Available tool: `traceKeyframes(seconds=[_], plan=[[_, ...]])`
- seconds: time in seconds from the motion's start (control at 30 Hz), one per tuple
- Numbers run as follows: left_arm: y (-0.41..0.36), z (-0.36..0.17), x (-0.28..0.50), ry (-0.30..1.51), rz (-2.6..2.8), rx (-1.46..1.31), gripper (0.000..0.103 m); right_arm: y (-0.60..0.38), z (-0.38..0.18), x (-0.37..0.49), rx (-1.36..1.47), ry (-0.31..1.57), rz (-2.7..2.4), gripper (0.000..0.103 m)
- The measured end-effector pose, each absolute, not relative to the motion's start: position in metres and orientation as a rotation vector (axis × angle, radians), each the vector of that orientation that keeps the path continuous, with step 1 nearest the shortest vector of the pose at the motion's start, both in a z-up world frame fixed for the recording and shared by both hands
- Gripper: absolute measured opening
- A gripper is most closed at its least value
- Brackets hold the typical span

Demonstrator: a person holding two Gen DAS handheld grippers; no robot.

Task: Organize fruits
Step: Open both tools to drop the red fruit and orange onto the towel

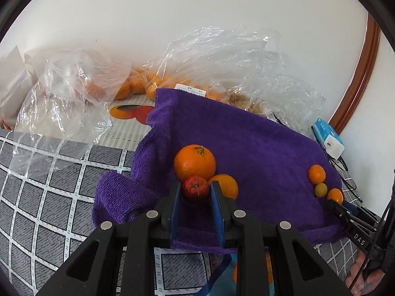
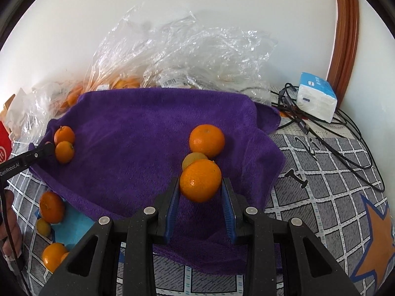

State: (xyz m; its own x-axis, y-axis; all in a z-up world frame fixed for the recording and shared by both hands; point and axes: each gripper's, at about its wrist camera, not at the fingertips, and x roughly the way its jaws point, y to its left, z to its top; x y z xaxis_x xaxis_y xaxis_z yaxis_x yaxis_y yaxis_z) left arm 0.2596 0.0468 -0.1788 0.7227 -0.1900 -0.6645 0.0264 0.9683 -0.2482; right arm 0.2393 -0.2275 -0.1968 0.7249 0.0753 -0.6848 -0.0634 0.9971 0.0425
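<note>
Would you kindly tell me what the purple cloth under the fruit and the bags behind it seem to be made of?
The purple cloth looks like terry or microfibre towelling: a matte, fuzzy, looped pile that slumps into soft folds. The bags look like thin clear plastic film: glossy, see-through and sharply crinkled, with printed labels and oranges showing through them.

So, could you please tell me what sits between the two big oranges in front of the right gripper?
A smaller yellowish fruit sits between the near orange and the far orange, seen in the right wrist view.
</note>
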Motion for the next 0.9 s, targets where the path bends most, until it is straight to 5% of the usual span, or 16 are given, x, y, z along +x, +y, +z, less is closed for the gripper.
traceKeyframes(seconds=[0.7,0.9], plan=[[0.043,-0.181,0.257,0.715,-0.068,-0.209,0.023,-0.225,-0.202,0.241,0.006,0.748,0.052,0.037],[0.044,-0.174,0.249,0.671,-0.064,-0.21,0.046,-0.225,-0.195,0.233,0.009,0.714,0.056,0.056]])
